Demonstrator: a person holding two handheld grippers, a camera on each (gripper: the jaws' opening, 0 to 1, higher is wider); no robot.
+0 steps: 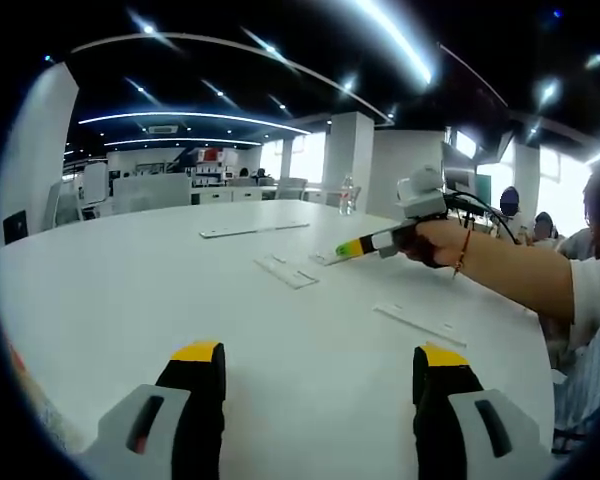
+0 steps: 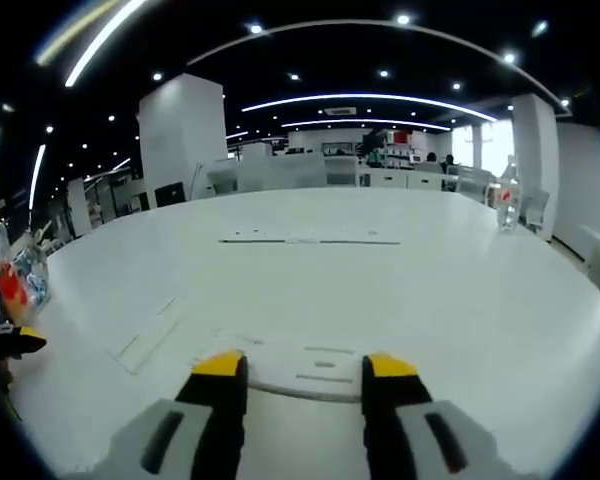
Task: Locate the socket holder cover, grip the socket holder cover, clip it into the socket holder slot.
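A flat white socket holder cover (image 2: 315,368) lies on the white table (image 2: 430,290), its near end filling the gap between the yellow-tipped jaws of my right gripper (image 2: 305,366), which press against its sides. In the left gripper view that right gripper (image 1: 342,248) is held in a person's hand (image 1: 432,240), its tip down on the same white piece (image 1: 323,258). My left gripper (image 1: 319,353) hovers over bare table, open and holding nothing. A long white strip (image 1: 252,229) lies further back.
More flat white pieces (image 1: 288,270) (image 1: 420,322) lie on the table, and a thin one (image 2: 145,335) is on the left. A water bottle (image 2: 507,195) stands at the far right edge. The person's forearm (image 1: 520,275) reaches in from the right.
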